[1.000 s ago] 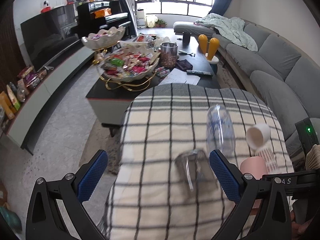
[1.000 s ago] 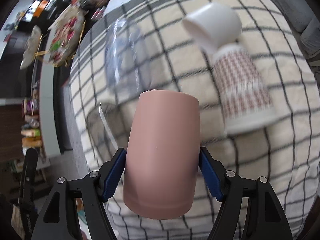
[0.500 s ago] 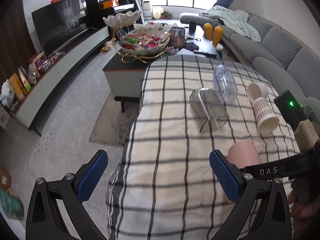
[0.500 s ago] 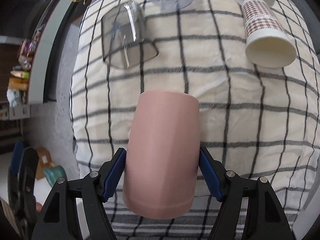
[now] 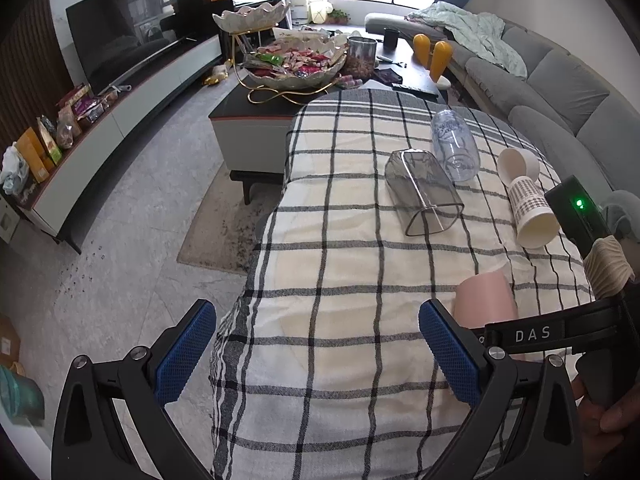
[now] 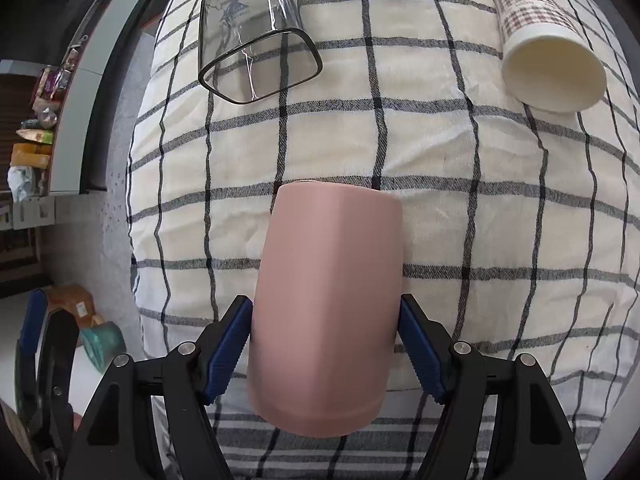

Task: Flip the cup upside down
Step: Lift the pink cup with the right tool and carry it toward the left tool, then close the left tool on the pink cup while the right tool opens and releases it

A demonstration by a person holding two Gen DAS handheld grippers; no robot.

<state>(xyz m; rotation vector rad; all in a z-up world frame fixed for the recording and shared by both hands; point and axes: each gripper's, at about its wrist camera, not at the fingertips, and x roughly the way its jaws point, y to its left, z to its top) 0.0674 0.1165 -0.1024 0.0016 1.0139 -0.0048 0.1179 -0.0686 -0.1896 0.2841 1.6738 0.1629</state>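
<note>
While our right tool (image 6: 325,346) clamps the pink cup (image 6: 326,304) between its blue pads (image 6: 226,346), we see only the cup's outer wall in the right wrist view; both of its ends are turned away from that camera, so we cannot tell which end is the mouth. It hangs over the checked cloth (image 6: 480,220), and whether its far end touches the cloth is not clear. From the left wrist view the cup (image 5: 486,300) shows only in part, its lower half cut off behind the right tool's black arm and our own left pad.

Our left tool (image 5: 316,356) is spread wide with nothing between its fingers, held over the near part of the cloth (image 5: 340,264), well apart from the cup.

Farther along the cloth lie three more vessels on their sides: a smoky glass (image 6: 252,36) with its mouth toward us, a clear bottle (image 5: 454,146) just beside it, cut off by the top edge in the right wrist view, and a patterned paper cup (image 6: 544,36) to the right. Behind that cup a white cup (image 5: 518,164) peeks out, touching it; how the two meet is hard to make out.

What lies under the cloth is hidden, so we cannot say if it is a desk.
</note>
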